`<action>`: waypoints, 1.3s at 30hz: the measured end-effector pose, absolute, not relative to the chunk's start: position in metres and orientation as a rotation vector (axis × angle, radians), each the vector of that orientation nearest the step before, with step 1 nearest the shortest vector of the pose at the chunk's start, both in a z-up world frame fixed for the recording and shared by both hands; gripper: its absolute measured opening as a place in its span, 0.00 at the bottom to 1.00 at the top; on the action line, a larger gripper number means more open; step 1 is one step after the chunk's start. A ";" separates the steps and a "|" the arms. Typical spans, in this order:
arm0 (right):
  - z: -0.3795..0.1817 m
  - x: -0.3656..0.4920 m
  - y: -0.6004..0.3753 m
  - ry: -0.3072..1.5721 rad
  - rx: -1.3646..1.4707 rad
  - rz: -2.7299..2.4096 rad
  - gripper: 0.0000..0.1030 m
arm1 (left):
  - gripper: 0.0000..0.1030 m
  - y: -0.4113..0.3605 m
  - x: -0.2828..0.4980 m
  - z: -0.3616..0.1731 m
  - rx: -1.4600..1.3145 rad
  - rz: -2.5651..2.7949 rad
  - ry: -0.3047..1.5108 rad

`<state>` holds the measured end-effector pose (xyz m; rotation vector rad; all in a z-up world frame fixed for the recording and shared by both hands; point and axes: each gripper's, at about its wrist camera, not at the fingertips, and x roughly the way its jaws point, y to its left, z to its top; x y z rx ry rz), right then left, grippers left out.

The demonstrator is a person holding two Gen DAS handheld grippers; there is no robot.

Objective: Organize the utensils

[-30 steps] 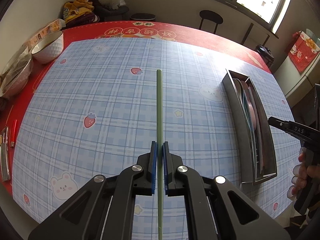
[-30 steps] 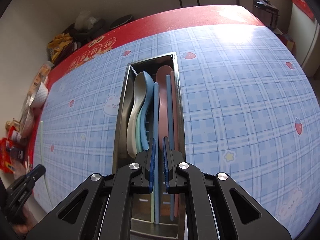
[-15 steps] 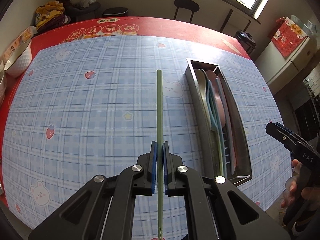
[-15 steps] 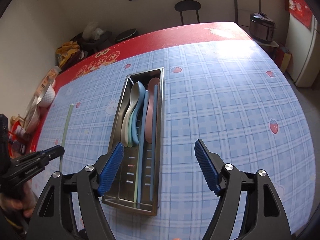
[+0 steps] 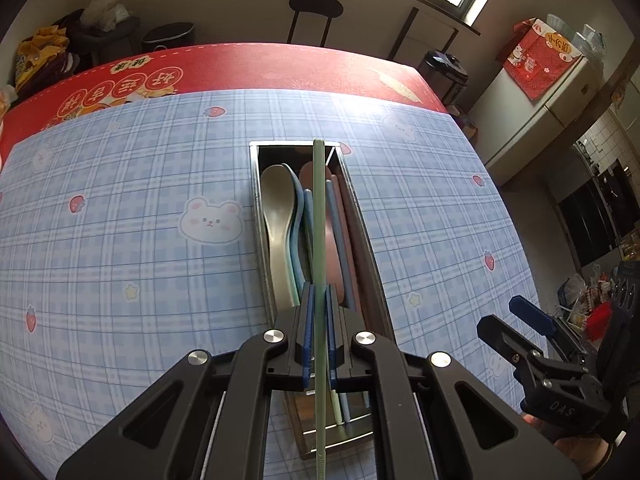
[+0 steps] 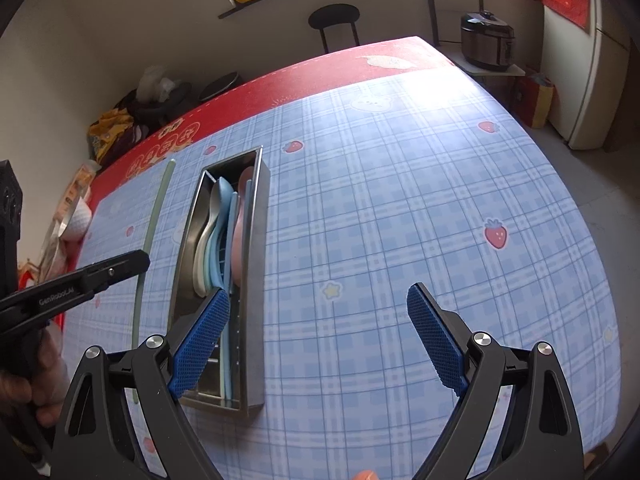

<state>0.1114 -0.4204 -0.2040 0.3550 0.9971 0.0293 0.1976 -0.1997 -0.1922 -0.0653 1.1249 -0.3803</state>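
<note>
My left gripper is shut on a long pale green chopstick and holds it lengthwise above the steel utensil tray. The tray holds a grey spoon, blue and pink spoons and several chopsticks. In the right wrist view the tray lies left of centre, the green chopstick hangs in the air to its left, and the left gripper shows at the left edge. My right gripper is open and empty, near the tray's near end. It also shows in the left wrist view.
The table carries a blue plaid cloth with a red mat at the far edge. A white bowl and packets sit at the far left. A stool and a rice cooker stand beyond the table.
My left gripper has carried the green chopstick to the right until it is over the tray. My right gripper has opened wide, then drawn back and to the right of the tray.
</note>
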 end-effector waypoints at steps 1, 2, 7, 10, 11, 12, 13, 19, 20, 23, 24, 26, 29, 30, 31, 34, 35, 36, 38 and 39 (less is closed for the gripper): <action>-0.205 0.110 -0.424 1.001 0.359 0.023 0.85 | 0.06 -0.204 0.201 -0.195 -0.070 -0.380 1.134; -0.207 0.109 -0.427 1.003 0.362 0.015 0.85 | 0.06 -0.207 0.206 -0.198 -0.074 -0.376 1.145; -0.214 0.101 -0.443 1.012 0.391 -0.026 0.85 | 0.06 -0.221 0.221 -0.220 -0.090 -0.350 1.194; -0.220 0.097 -0.450 1.021 0.407 -0.046 0.85 | 0.06 -0.228 0.226 -0.231 -0.068 -0.325 1.204; -0.221 0.096 -0.452 1.024 0.413 -0.049 0.85 | 0.06 -0.229 0.228 -0.235 -0.060 -0.322 1.211; -0.222 0.095 -0.453 1.026 0.418 -0.053 0.85 | 0.06 -0.231 0.229 -0.238 -0.053 -0.318 1.218; -0.223 0.094 -0.455 1.027 0.420 -0.058 0.85 | 0.06 -0.232 0.230 -0.241 -0.048 -0.317 1.222; -0.224 0.092 -0.458 1.034 0.424 -0.077 0.85 | 0.06 -0.236 0.228 -0.249 -0.016 -0.310 1.230; -0.223 0.092 -0.458 1.035 0.424 -0.079 0.85 | 0.07 -0.236 0.228 -0.249 -0.012 -0.314 1.228; -0.219 0.094 -0.456 1.031 0.417 -0.075 0.85 | 0.14 -0.236 0.226 -0.242 0.003 -0.320 1.206; -0.216 0.095 -0.454 1.028 0.411 -0.073 0.85 | 0.16 -0.236 0.224 -0.238 0.018 -0.323 1.194; -0.210 0.096 -0.450 1.018 0.397 -0.060 0.85 | 0.20 -0.235 0.219 -0.227 0.051 -0.334 1.163; -0.195 0.099 -0.445 0.997 0.346 -0.035 0.85 | 0.39 -0.231 0.211 -0.206 0.083 -0.361 1.110; -0.188 0.100 -0.444 0.987 0.329 -0.033 0.85 | 0.50 -0.228 0.208 -0.198 0.094 -0.364 1.090; -0.181 0.101 -0.444 0.974 0.317 -0.030 0.85 | 0.62 -0.224 0.204 -0.189 0.103 -0.369 1.068; -0.158 0.101 -0.441 0.930 0.293 -0.025 0.85 | 0.87 -0.210 0.193 -0.163 0.100 -0.377 1.007; -0.150 0.100 -0.440 0.912 0.289 -0.020 0.85 | 0.90 -0.203 0.190 -0.153 0.101 -0.370 0.987; -0.142 0.100 -0.439 0.895 0.290 -0.013 0.85 | 0.94 -0.197 0.188 -0.145 0.112 -0.356 0.968; -0.128 0.099 -0.436 0.873 0.295 -0.006 0.85 | 0.94 -0.182 0.182 -0.131 0.119 -0.334 0.932; -0.120 0.099 -0.434 0.864 0.291 -0.007 0.85 | 0.94 -0.173 0.179 -0.123 0.108 -0.335 0.914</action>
